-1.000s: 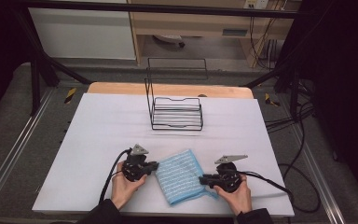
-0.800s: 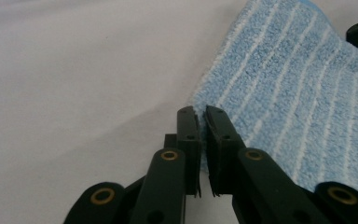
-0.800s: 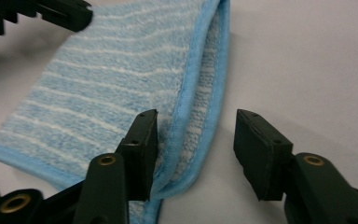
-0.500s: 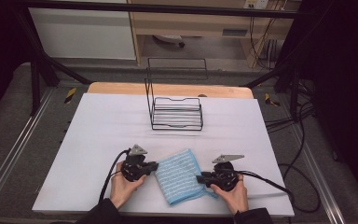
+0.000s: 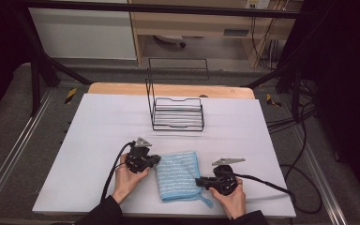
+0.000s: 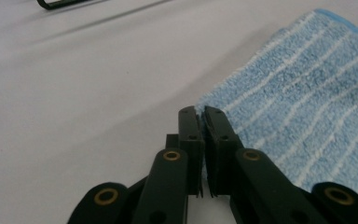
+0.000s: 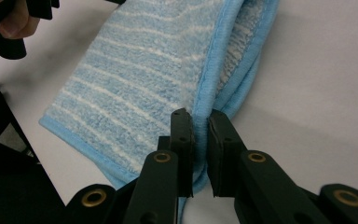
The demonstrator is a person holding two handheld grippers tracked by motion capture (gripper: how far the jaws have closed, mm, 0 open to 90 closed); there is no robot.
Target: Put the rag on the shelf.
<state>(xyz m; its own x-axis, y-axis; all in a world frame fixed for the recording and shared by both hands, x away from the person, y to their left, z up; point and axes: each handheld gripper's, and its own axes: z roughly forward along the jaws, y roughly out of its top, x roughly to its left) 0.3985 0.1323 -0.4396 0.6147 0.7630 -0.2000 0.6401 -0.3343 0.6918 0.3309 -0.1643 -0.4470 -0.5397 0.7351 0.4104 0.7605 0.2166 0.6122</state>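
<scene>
Lying near the front edge of the table (image 5: 93, 117), about midway along it, a folded blue cloth (image 5: 178, 174) with pale stripes sits between the two hand-held grippers. The left gripper (image 5: 155, 159) meets the cloth at its left edge, toward the far corner of that side; the person's left hand (image 5: 127, 180) grasps its body from behind. In the left gripper view the cloth (image 6: 303, 98) spreads out to the right of the left gripper (image 6: 201, 112), whose black jaws stand nearly together with a thin strip of the cloth's edge pinched between them.

The right gripper (image 5: 198, 181) reaches the cloth from the opposite side, at its right edge close to the front corner, with the right hand (image 5: 232, 199) behind it. In the right gripper view the jaws of the right gripper (image 7: 200, 116) are drawn close on the cloth's (image 7: 140, 79) bound hem, where the folded layers meet; the hem passes down between them. At the upper left of that view a thumb and part of the other gripper show beyond the cloth.

A black wire rack (image 5: 177, 112) stands toward the far edge of the table, well apart from the cloth and both grippers. Cables trail from each gripper toward the front and right edges.
</scene>
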